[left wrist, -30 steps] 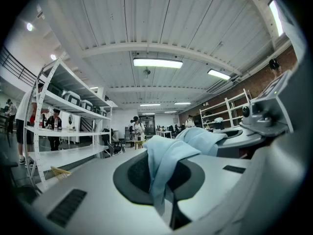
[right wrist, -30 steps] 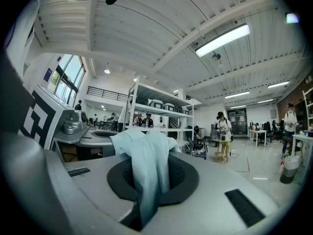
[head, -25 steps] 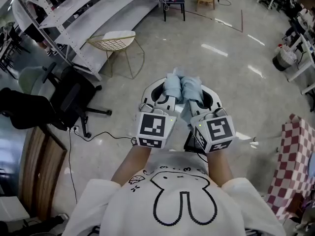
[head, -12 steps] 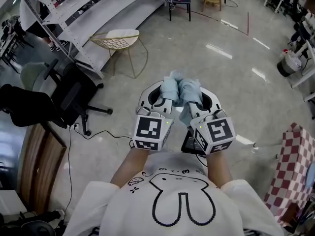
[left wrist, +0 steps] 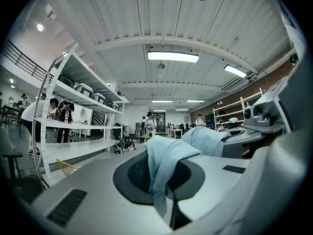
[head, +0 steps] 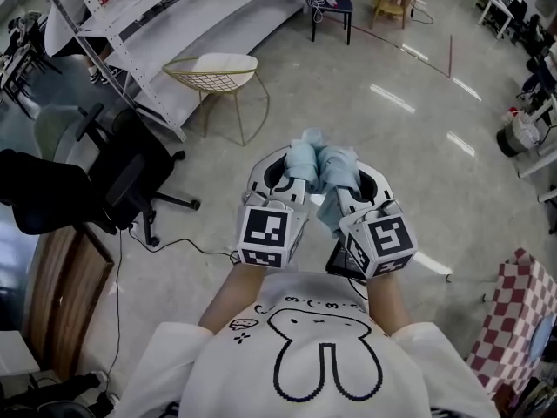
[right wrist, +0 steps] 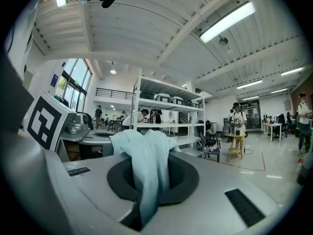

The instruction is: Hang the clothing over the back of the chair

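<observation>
Both grippers are clamped shut on the pale blue clothing (head: pixel 320 157): left gripper (head: pixel 290 169) and right gripper (head: pixel 345 172) side by side, with the cloth bunched between them over the glossy grey floor (head: pixel 409 155). A white wire chair (head: pixel 219 70) sits far left by the long shelving (head: pixel 148 7), and a black office chair (head: pixel 130 181) is nearer left.
</observation>
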`<state>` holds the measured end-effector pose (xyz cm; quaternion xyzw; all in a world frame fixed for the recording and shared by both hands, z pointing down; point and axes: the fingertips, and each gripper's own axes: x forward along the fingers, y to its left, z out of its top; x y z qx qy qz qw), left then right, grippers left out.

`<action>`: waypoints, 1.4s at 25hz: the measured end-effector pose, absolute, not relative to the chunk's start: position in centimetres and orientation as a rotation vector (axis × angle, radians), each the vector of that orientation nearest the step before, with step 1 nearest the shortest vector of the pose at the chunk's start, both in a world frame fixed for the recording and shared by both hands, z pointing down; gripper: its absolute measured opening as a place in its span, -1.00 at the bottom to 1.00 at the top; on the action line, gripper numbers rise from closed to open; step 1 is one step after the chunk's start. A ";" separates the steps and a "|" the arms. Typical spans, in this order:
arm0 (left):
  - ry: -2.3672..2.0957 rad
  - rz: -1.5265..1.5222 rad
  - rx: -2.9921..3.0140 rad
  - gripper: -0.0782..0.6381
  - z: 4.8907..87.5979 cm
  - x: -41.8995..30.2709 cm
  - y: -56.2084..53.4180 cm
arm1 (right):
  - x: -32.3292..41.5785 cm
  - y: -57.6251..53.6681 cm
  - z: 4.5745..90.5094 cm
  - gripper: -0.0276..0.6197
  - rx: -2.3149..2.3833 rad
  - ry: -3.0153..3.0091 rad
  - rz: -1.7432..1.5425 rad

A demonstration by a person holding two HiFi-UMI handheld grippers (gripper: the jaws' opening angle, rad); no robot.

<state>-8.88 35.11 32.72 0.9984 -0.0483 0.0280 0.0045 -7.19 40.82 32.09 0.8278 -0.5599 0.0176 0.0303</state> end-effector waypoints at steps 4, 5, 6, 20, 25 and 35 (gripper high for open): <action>-0.162 0.090 3.115 -0.69 32.9 -6.2 31.7 | -4.4 37.3 32.0 -0.89 2.536 -1.735 0.058; -0.165 0.089 3.113 -0.69 32.8 -5.5 30.7 | -3.7 36.4 32.0 -0.89 2.534 -1.737 0.061; -0.169 0.089 3.109 -0.69 32.8 -4.8 29.8 | -2.9 35.5 32.0 -0.88 2.533 -1.738 0.065; -0.137 0.118 3.100 -0.69 32.9 4.3 18.4 | 5.9 24.0 31.9 -0.88 2.534 -1.712 0.092; -0.150 0.103 3.105 -0.69 33.1 5.7 15.6 | 7.0 20.8 32.3 -0.88 2.535 -1.740 0.086; -0.261 0.145 3.054 -0.69 34.2 7.1 8.9 | 8.9 14.3 33.2 -0.88 2.464 -1.811 0.142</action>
